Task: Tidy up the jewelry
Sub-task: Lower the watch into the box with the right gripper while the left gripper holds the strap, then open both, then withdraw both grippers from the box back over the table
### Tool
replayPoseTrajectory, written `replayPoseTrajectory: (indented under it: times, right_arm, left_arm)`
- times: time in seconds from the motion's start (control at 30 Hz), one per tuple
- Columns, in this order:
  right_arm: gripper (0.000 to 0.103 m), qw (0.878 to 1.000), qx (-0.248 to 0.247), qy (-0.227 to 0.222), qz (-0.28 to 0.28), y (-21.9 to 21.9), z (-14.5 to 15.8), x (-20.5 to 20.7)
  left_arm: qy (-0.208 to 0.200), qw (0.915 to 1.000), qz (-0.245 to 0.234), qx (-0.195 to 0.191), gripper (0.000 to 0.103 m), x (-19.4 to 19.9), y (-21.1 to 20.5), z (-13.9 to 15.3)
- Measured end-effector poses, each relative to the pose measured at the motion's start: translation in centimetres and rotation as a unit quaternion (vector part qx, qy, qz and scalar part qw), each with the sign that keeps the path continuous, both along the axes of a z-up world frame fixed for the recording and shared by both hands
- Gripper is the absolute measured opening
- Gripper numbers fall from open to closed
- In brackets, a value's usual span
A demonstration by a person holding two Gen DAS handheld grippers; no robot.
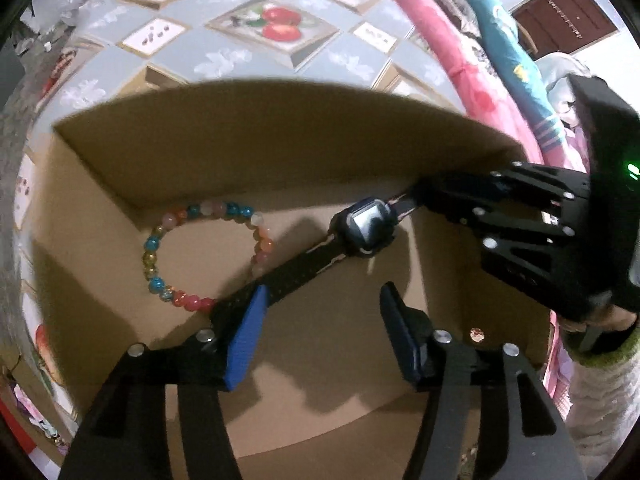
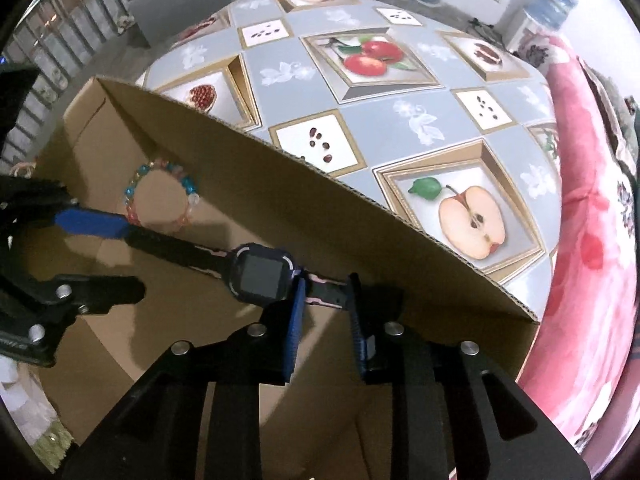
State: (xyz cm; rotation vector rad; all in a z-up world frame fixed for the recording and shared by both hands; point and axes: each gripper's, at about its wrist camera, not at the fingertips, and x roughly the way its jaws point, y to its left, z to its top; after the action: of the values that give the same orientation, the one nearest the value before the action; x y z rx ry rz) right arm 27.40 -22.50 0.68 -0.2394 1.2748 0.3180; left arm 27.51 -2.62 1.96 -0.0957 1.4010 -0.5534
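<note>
A dark smartwatch lies stretched out on the floor of an open cardboard box. Beside it in the far corner rests a bracelet of coloured beads. My left gripper points down into the box, open wide, with one strap end lying against its left blue pad. My right gripper is open a little. The other strap end lies across its gap, and the pads do not pinch it.
A small round trinket lies on the box floor near my left gripper's right finger. The box stands on a table with a fruit-patterned cloth. Pink bedding lies along the table's right side. A sleeved hand holds the right gripper.
</note>
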Motion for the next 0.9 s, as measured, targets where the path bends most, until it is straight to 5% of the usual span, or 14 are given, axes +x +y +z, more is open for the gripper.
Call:
replayPoseTrajectory:
  times: [0.3,0.43,0.5,0.6,0.77,0.9]
  right_arm:
    - [0.024,0.997,0.046,-0.053,-0.013,-0.6,4.2,-1.3]
    - [0.042,0.988,0.092,-0.123,-0.020,-2.2,9.5,-6.0]
    - [0.063,0.980,0.108,-0.164,-0.021,-3.1,11.9,-9.1]
    - [0.077,0.966,0.130,-0.220,-0.026,-4.7,14.5,-14.7]
    - [0.088,0.958,0.134,-0.250,-0.042,-5.5,13.6,-22.6]
    - [0.091,0.968,0.116,-0.209,-0.077,-4.8,8.3,-25.9]
  left_arm:
    - [-0.073,0.9969,0.007,-0.028,0.061,-3.9,1.6,5.7]
    - [-0.140,0.9889,0.014,-0.047,0.067,-8.1,3.0,9.6]
    - [-0.176,0.9827,0.015,-0.056,0.073,-10.7,3.9,11.2]
    - [-0.231,0.9708,0.011,-0.063,0.082,-15.5,5.4,12.8]
    - [-0.258,0.9648,0.015,-0.049,0.090,-21.9,7.0,11.5]
    - [-0.220,0.9749,0.028,-0.022,0.091,-24.4,6.7,6.2]
